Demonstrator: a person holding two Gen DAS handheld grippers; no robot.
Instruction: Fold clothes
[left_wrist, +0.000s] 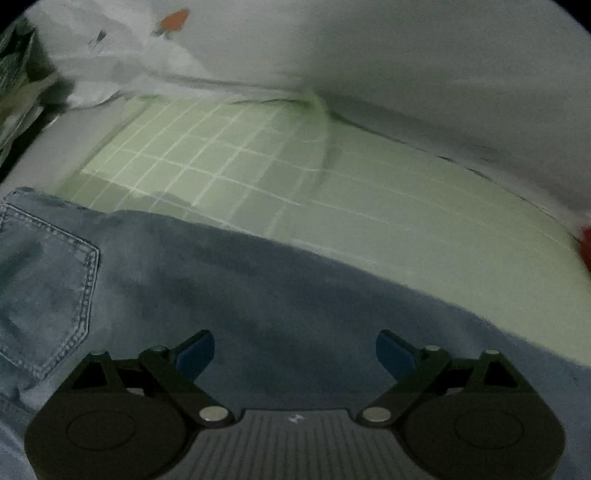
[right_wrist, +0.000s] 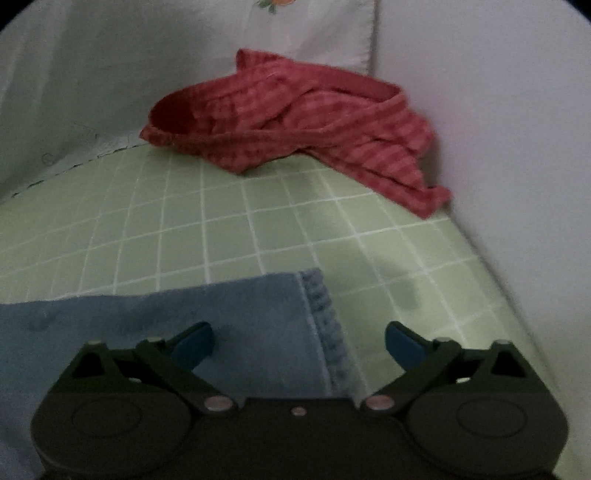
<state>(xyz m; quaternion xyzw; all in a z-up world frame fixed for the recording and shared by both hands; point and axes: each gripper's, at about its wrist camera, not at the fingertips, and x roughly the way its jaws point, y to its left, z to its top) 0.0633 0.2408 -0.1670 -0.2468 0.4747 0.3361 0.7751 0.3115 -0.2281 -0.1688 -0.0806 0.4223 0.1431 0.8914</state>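
Blue jeans (left_wrist: 229, 280) lie flat on a green checked sheet (left_wrist: 406, 206). The left wrist view shows the seat with a stitched back pocket (left_wrist: 44, 280) at the left. My left gripper (left_wrist: 295, 350) is open and empty just above the denim. The right wrist view shows a leg end (right_wrist: 221, 314) with its stitched hem (right_wrist: 325, 321). My right gripper (right_wrist: 299, 343) is open and empty, straddling the hem. A crumpled red striped garment (right_wrist: 295, 122) lies at the far corner of the sheet (right_wrist: 221, 221).
White walls (right_wrist: 498, 110) close in behind and to the right of the bed. A white pillow with a strawberry print (left_wrist: 173, 22) lies at the back left. A dark patterned cloth (left_wrist: 18, 74) sits at the far left edge.
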